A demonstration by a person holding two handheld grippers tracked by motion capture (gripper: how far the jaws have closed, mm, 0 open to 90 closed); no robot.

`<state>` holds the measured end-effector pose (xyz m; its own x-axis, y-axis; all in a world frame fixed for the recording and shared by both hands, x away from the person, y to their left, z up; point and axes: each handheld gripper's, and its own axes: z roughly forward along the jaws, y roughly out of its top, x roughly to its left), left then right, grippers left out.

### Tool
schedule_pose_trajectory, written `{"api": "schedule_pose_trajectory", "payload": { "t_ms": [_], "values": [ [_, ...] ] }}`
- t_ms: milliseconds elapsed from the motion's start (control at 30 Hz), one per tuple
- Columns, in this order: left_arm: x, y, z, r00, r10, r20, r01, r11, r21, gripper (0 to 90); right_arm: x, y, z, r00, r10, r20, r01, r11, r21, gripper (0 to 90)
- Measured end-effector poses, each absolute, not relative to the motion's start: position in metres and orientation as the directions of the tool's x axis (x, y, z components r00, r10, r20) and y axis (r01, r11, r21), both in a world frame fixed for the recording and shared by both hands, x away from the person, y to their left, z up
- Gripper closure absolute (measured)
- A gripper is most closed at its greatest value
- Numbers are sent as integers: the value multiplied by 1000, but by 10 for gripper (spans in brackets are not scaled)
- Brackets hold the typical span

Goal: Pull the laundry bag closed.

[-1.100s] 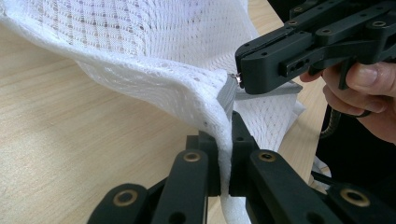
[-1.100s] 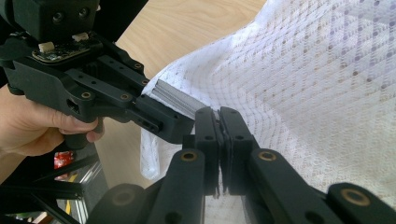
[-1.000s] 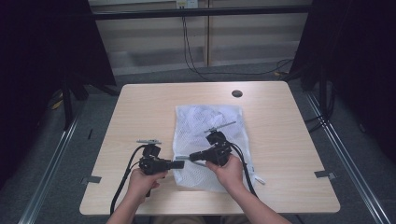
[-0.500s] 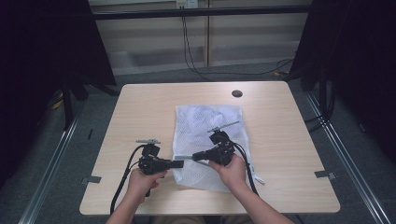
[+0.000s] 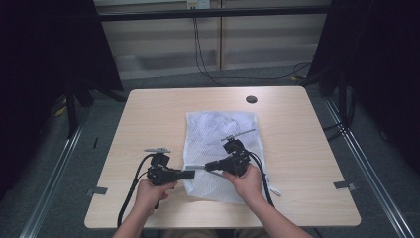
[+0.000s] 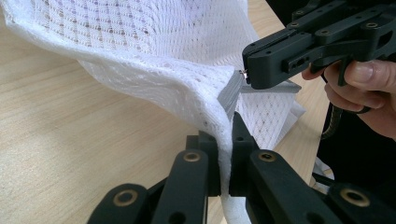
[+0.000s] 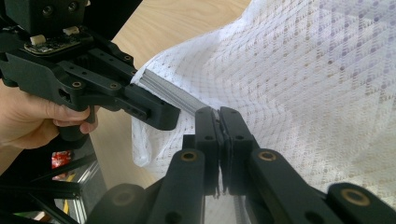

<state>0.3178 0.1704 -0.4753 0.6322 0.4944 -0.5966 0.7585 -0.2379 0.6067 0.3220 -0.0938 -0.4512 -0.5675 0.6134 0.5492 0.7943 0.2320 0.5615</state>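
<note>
Two claws meet at the near left edge of a white mesh laundry bag (image 5: 220,148) that lies flat on the light wooden desk (image 5: 297,148), its far end toward a small dark round hole (image 5: 251,99) in the desk top. The left claw (image 5: 189,174), held in the person's left hand (image 5: 151,191), points right and is clamped on the bag's edge; in the left gripper view its jaws pinch a fold of mesh (image 6: 187,88) lifted off the wood. The right claw (image 5: 210,166), in the right hand (image 5: 247,181), points left over the bag. In the right gripper view its jaws stand closed on the small metal pull at the end of the grey zipper strip (image 7: 170,91), just beside the left claw's tips.
</note>
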Motion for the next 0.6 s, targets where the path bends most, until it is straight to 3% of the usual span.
{"api": "schedule_pose_trajectory", "payload": {
  "t_ms": [600],
  "values": [
    [317, 170, -474, 640, 500, -584, 750, -244, 614, 882, 322, -98, -451, -570, 616, 544, 790, 228, 569, 869]
  ]
}}
